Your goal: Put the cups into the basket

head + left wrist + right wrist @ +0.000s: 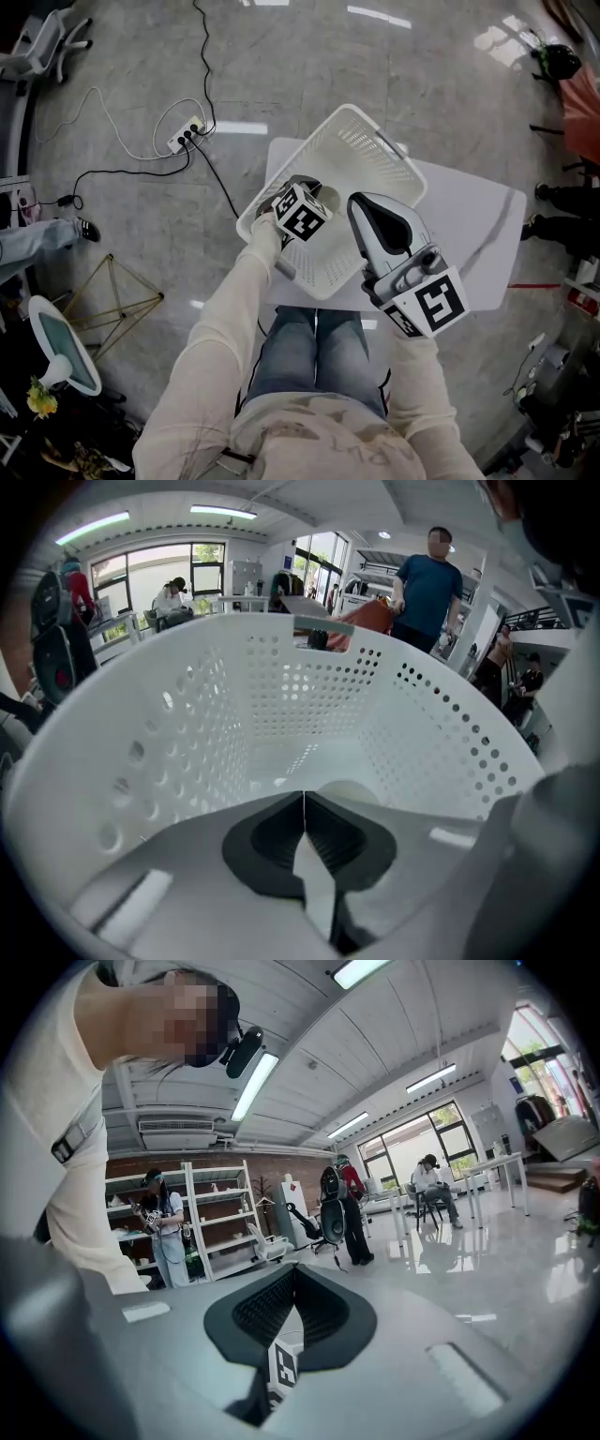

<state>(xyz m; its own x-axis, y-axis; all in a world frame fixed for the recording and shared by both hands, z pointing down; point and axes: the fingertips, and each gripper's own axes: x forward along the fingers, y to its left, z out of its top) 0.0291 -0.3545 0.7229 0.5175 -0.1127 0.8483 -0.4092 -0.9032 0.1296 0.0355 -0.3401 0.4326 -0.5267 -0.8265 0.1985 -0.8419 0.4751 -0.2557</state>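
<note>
A pale rounded shape, which I am taking for a cup [349, 792], is lying on the floor of the basket [309, 682]. It is just beyond the tips of the left gripper [304, 799] and slightly to their right. Only its upper edge is showing, so I cannot tell whether it is standing upright or lying on its side.

The left gripper is reaching down inside the basket, its jaws meeting at the tips with nothing pinched between them. The right gripper [293, 1271] is hovering over the basket's near right corner, jaws likewise together and empty, looking out across the basket into the room.

No cup is showing outside the basket, so I am judging the loading to be at or near its end. The left gripper is the nearer one if the cup needs a nudge.

The basket is sitting slantwise on a white table [473, 220] over a grey polished floor [122, 56]. A power strip [185, 137] is lying beyond the basket's far left side, and a person in a dark blue shirt [427, 588] is standing past its far rim.
</note>
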